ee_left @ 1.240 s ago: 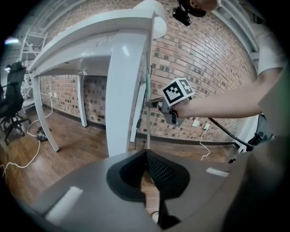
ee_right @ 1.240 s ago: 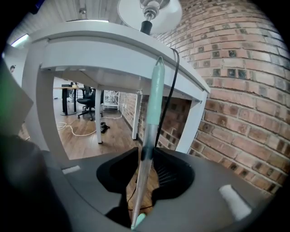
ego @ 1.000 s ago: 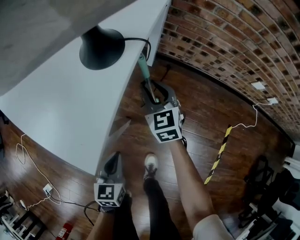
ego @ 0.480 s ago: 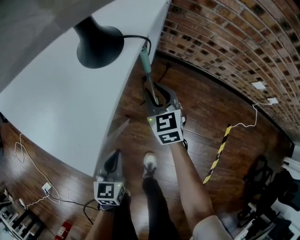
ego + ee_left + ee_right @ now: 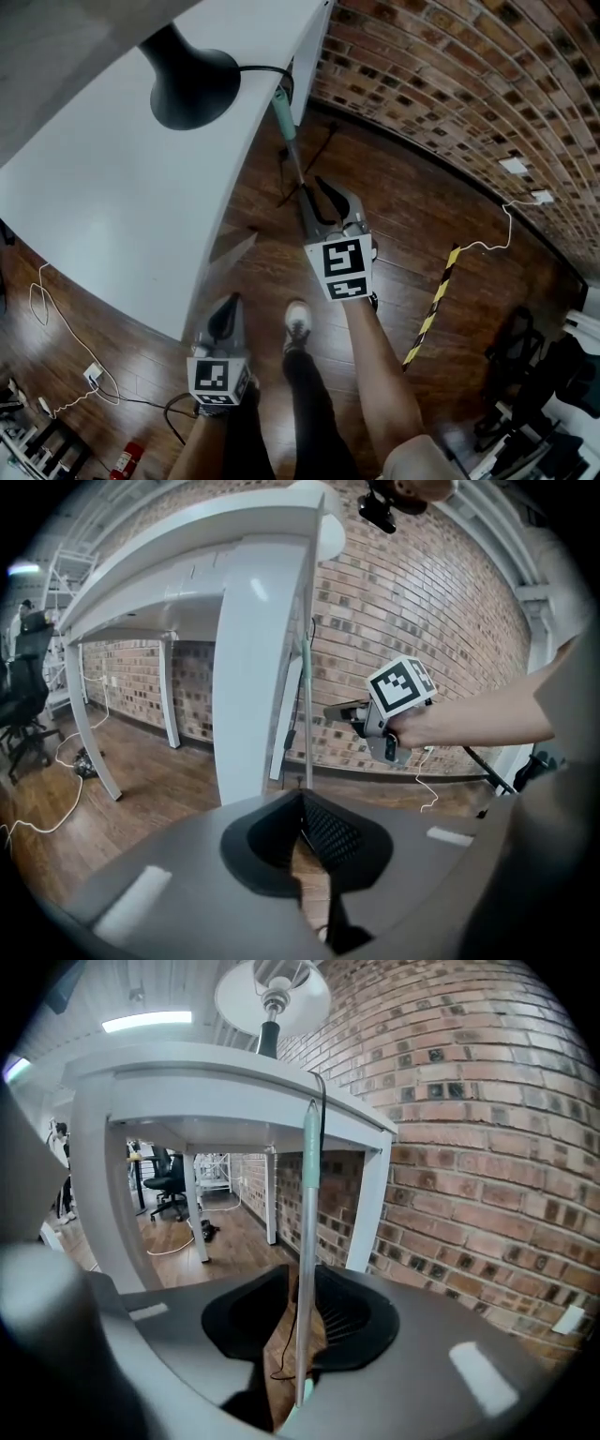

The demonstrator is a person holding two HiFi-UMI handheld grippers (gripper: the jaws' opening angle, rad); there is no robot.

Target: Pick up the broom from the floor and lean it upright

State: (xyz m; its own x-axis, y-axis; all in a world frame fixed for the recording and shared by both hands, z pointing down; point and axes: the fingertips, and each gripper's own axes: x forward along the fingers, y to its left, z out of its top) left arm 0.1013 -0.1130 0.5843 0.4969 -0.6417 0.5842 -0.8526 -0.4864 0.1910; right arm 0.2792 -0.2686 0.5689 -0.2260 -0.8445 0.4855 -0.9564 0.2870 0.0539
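The broom [image 5: 292, 155] is off the floor and stands close to upright, its thin metal handle rising to a pale green grip [image 5: 280, 108] that leans on the edge of the white table [image 5: 112, 187], just beside the black cable of the lamp [image 5: 192, 80]. The broom's head cannot be seen from any view.

The right gripper [image 5: 312, 187] is at the handle, lower down the shaft. In the right gripper view the handle [image 5: 307, 1232] runs straight up between the two jaws, close to the right-hand one, with a strip of floor showing on its other side. The jaws have just been closing round it but are not yet pressed on it, so they stand apart with the handle between them.

The left gripper [image 5: 227, 305] hangs lower and nearer the person, by the table's near corner and well apart from the broom. Its jaws meet at the tips and nothing is between them. From its own view the broom [image 5: 306, 724] stands beside the white table leg [image 5: 253, 667], with the right gripper [image 5: 352, 712] reaching in from the right.

The person's shoe [image 5: 298, 323] is on the wooden floor [image 5: 403, 216] between the two grippers. A brick wall [image 5: 450, 84] runs behind the table, and a yellow-and-black strip [image 5: 433, 305] lies on the floor to the right.
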